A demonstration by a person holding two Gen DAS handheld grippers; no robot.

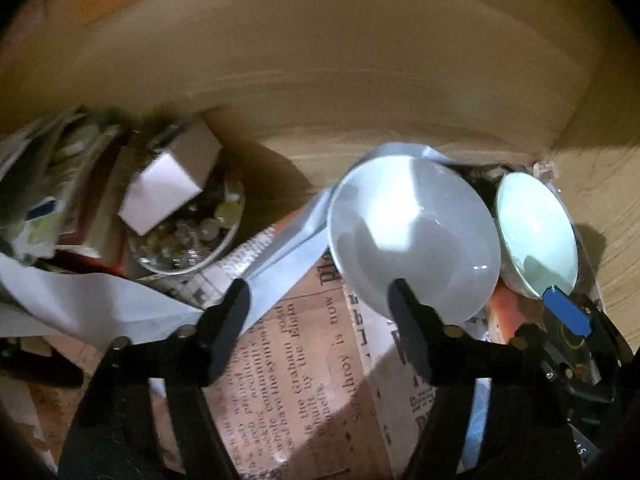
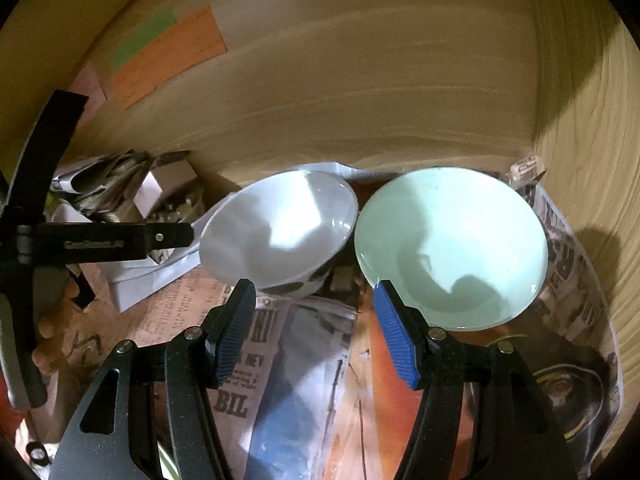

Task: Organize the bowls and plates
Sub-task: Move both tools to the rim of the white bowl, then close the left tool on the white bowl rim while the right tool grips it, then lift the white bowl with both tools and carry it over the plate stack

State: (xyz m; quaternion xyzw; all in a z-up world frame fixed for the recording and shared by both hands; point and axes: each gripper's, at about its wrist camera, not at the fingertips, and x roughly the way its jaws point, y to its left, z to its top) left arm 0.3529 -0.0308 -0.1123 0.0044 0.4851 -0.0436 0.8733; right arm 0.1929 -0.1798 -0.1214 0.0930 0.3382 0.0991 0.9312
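Note:
A white bowl (image 1: pixel 414 232) and a pale green bowl (image 1: pixel 536 236) sit side by side on newspaper inside a wooden cupboard. In the right wrist view the white bowl (image 2: pixel 280 228) is left of the green bowl (image 2: pixel 452 248). My left gripper (image 1: pixel 320 300) is open, its right finger over the white bowl's near rim. My right gripper (image 2: pixel 316 328) is open, its right blue pad (image 2: pixel 396 340) at the green bowl's near rim. The left gripper also shows in the right wrist view (image 2: pixel 172 236), beside the white bowl.
A glass bowl of marbles (image 1: pixel 192 236) with a small white box (image 1: pixel 164 192) on it stands at the left, next to stacked papers (image 1: pixel 52 184). The wooden back wall (image 1: pixel 320 92) and right side wall (image 2: pixel 592 200) close in the shelf. Newspaper (image 1: pixel 304 380) lines the shelf.

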